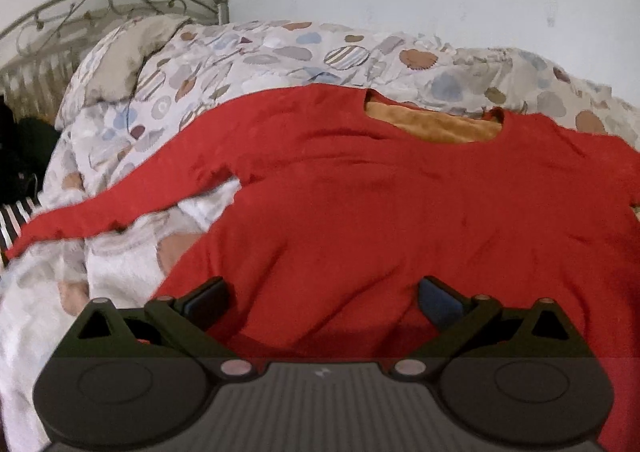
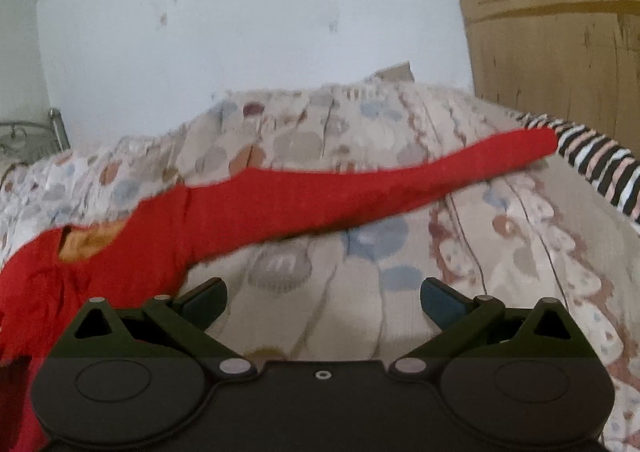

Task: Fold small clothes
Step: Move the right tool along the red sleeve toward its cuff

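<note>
While spread flat on the quilt (image 1: 280, 48), red sweater (image 1: 400, 204); left gripper (image 1: 322, 302) and right gripper (image 2: 323, 302) jaws wide apart, empty.

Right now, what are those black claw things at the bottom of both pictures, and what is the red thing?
Those are two grabbing tools a person holds, one in each hand. A small camera sits on each, looking forward between its two fingers. One picture comes from the left gripper, the other from the right gripper. Both are open and hold nothing. The red thing is a sweater spread on a patterned blanket on a bed, waiting to be folded. One sleeve stretches out sideways towards a striped cloth.
</note>
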The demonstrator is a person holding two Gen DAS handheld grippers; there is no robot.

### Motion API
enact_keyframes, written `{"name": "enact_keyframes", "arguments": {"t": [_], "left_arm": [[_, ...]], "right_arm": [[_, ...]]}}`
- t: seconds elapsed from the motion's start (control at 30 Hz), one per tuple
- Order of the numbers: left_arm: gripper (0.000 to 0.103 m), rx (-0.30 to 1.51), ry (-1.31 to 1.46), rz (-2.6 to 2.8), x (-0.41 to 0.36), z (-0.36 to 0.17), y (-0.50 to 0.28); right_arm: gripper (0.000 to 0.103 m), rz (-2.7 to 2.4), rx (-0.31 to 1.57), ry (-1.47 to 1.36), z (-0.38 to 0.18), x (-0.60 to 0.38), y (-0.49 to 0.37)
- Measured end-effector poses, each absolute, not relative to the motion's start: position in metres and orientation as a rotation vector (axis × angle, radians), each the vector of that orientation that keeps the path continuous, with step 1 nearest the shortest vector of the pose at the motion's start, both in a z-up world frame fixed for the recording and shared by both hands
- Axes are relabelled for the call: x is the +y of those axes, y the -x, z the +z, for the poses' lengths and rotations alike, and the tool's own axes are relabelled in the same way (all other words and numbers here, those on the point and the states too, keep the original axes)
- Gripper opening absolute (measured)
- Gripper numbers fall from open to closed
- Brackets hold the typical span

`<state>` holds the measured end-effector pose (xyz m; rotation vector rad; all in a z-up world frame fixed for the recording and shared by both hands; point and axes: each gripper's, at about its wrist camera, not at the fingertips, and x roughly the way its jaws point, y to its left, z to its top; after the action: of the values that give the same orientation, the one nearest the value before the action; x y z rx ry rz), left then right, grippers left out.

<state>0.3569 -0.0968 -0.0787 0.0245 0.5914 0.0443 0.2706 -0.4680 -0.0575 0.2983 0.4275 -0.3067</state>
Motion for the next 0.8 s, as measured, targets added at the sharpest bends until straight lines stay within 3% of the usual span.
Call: {"name": "enact_keyframes", "arguments": {"t": [0.37,0.63,0.8], "left_arm": [[0.103,0.582,0.063,0.015,-0.084,-0.089,-0.354],[0.103,0.578,0.079,0.01,-0.082,-0.091,-0.355],[0.103,0.575,0.071,0.016,-0.083,-0.091,-0.355]], "right_arm": [[0.103,-0.378,0.451,-0.473,-0.071,-0.527,-0.317],[0.102,-0.565,0.342,-0.638,-0.077,-0.62,-0.319],[0.081,-0.633,0.304,-0.732,-0.071,-0.669,-0.324]]}}
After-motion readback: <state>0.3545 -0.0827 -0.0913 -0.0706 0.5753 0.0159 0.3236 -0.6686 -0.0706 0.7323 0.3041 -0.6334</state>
